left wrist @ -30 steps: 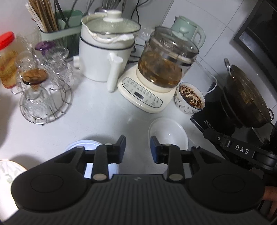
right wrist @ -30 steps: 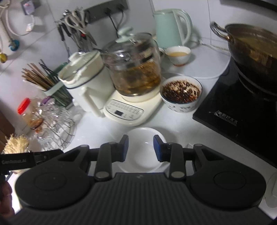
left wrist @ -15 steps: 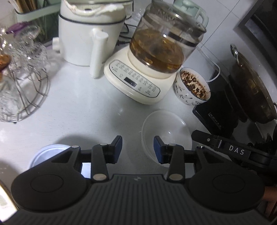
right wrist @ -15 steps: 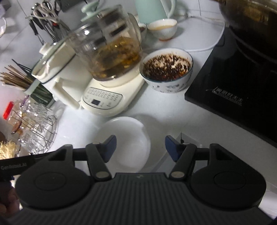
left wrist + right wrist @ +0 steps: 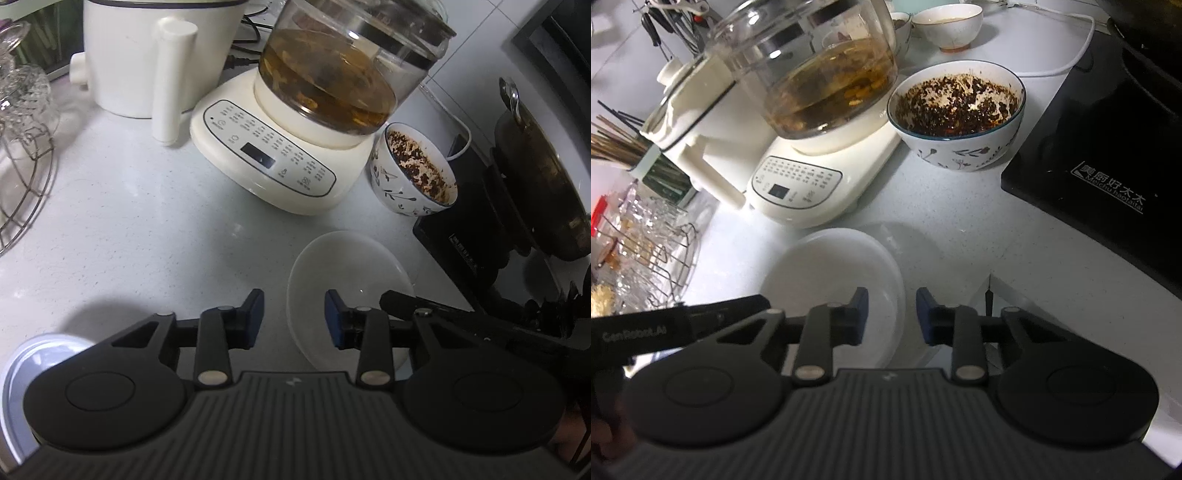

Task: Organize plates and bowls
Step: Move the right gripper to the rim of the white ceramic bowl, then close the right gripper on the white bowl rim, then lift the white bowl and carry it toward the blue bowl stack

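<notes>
A: Where's the shallow white round bowl point(image 5: 347, 269) against the left gripper point(image 5: 294, 318)?

B: Its left rim sits between narrow jaws that just closed further, pads not touching.

A: And the right gripper point(image 5: 892, 315)?

B: It straddles the right rim, jaws narrowed, untouching. The bowl sits mouth up, with bare white speckled countertop point(image 5: 147, 221) at nine o'clock.

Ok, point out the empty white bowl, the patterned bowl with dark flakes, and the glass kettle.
empty white bowl point(image 5: 347, 266): left wrist view, inner wall.
patterned bowl with dark flakes point(image 5: 960, 155): right wrist view, outer wall.
glass kettle point(image 5: 332, 81): left wrist view, glass side over the brew.
</notes>
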The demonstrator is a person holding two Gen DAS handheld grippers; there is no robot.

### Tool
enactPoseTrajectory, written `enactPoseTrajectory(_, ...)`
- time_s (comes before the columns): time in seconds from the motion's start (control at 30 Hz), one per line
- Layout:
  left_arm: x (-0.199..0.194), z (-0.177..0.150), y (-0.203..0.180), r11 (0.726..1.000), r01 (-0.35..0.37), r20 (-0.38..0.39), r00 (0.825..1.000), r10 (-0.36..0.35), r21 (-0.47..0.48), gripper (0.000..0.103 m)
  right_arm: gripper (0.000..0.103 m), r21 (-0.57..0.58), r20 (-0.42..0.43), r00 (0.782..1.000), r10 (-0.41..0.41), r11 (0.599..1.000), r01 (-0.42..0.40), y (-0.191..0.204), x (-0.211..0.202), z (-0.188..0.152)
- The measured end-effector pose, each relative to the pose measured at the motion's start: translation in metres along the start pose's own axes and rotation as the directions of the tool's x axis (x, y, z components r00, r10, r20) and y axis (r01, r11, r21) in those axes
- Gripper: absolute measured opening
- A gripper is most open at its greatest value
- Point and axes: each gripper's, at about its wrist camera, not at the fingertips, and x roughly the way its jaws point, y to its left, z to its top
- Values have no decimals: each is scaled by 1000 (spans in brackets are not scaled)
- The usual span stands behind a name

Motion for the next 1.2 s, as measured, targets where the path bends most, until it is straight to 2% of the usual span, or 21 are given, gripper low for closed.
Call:
enactPoseTrajectory(0.2,12,-4,0,1000,16,5,1000,-16,20,15,12,-1,0,1000,14,1000,-14,-4,7,-5)
enactPoseTrajectory(0.27,14,-6,0,1000,15,10,1000,-15,24,14,10,-4,8,1000,16,1000,-16,-3,7,-6)
enactPoseTrajectory(0.5,1,-9,0,1000,22,16,1000,-22,12,13,10,0,10,999,33,999,-33,-1,-2,-7)
enactPoseTrajectory(1.07,-92,-9,-9,999,-13,45,999,15,-44,14,10,-48,1,995,104,993,-103,43,-67,13)
enactPoseTrajectory(1.2,-108,-13,-8,1000,-19,63,998,19,-16,14,11,-73,25,993,113,991,-111,54,-76,15)
